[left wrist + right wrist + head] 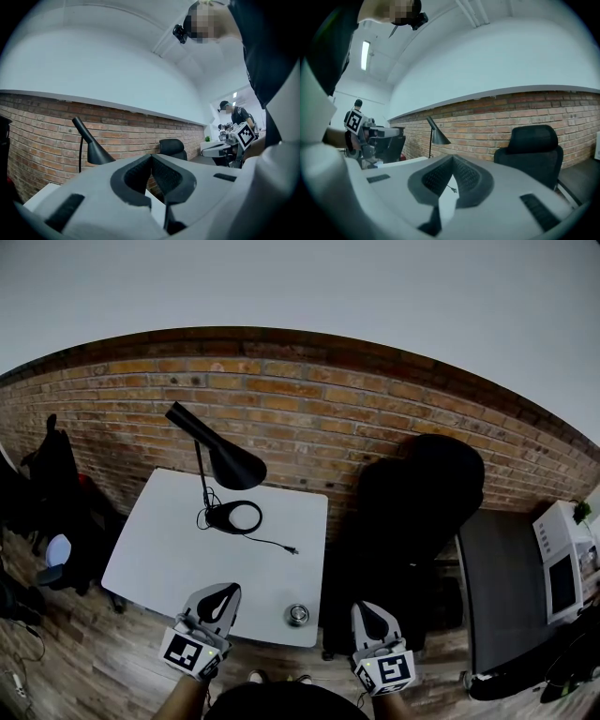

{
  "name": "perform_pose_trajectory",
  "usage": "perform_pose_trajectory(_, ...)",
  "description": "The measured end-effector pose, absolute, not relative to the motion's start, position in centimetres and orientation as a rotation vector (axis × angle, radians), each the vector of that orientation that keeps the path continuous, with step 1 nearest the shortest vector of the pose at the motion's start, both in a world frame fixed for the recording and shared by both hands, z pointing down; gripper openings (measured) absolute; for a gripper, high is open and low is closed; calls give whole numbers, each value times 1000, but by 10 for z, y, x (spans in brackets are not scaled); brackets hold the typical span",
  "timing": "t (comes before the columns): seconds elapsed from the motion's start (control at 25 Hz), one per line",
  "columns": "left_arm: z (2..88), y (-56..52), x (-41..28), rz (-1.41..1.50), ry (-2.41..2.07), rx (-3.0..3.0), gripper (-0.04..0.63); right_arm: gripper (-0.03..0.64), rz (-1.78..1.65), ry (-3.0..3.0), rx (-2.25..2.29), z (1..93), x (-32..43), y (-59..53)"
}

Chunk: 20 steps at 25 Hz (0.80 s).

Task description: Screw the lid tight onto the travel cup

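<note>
Jaws of the grey hand-held left gripper (228, 592) are seen shut on nothing, over the white table's (169, 549) near edge. A small silvery round travel cup (297, 615) stands just beside it, within easy reach of both; its lid cannot be judged. The grey right gripper (365, 608), likewise shut and empty, is held beyond the table's corner.

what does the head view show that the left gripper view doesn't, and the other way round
Head view only: a small round metal item, probably the travel cup, near the front edge of the white table; the ring base and cord with its plug lying on the table; the wooden floor.
Left gripper view only: a close look at the left gripper, jaws together with nothing between; the ceiling; a person far off at right.
Both: brick wall, black lamp, black chair, the table.
</note>
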<state>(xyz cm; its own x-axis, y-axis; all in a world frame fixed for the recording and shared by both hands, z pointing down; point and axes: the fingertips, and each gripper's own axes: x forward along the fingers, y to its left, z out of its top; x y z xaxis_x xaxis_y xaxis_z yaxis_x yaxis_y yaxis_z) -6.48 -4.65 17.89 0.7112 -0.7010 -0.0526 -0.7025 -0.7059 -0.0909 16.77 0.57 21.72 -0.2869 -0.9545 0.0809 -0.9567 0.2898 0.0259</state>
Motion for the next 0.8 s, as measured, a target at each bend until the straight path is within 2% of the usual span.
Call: perform_pose_trajectory(0.8, 185, -47, -68, 31, 1153, -2844, 26, 12, 56, -2449, 1795, 219, 153, 2)
